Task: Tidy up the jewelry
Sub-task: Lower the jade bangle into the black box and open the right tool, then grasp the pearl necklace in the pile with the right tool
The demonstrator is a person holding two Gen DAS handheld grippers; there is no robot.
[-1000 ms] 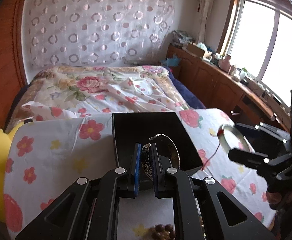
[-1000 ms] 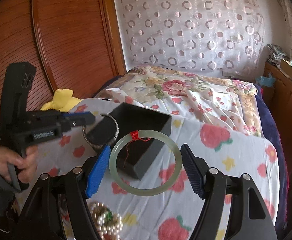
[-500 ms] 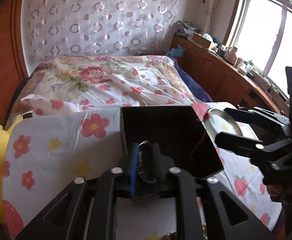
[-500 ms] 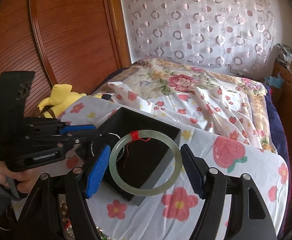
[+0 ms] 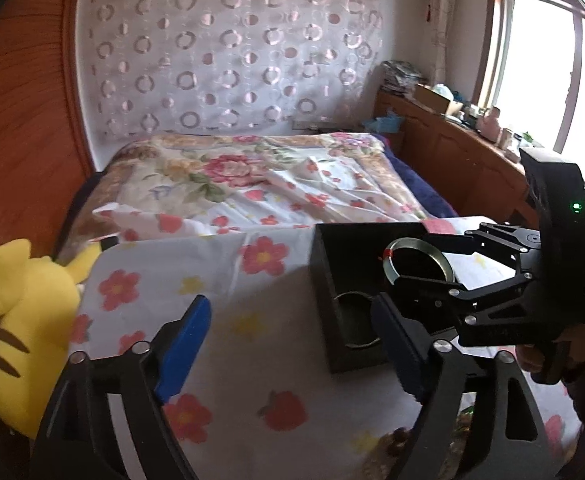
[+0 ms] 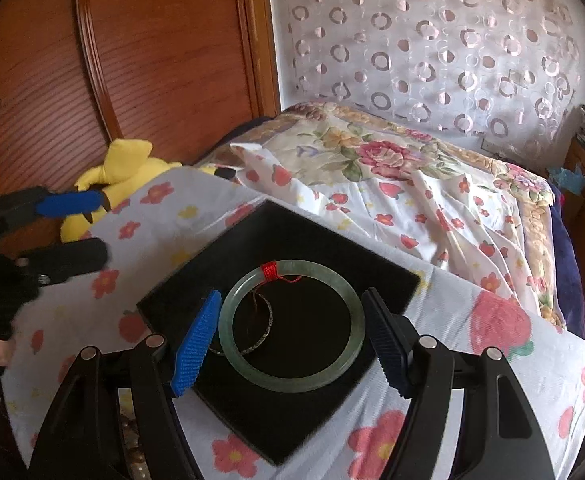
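A black open box (image 6: 212,280) stands on the flowered cloth; it also shows in the left wrist view (image 5: 324,264). A patterned metal bangle (image 6: 266,328) lies inside it, also visible in the left wrist view (image 5: 352,320). My right gripper (image 6: 292,336) is shut on a pale green jade bangle (image 6: 292,382) with a red thread, held over the box; the bangle shows in the left wrist view too (image 5: 416,245). My left gripper (image 5: 292,348) is open and empty, left of the box.
A yellow plush toy (image 5: 20,320) lies at the table's left edge. Beads (image 6: 132,440) lie near the front edge under the right gripper. A bed (image 5: 252,184) lies behind the table, wooden cabinets (image 5: 452,160) to the right.
My left gripper let go of the patterned bangle in the box, opened, and drew back to the left. My right gripper moved the jade bangle over the box.
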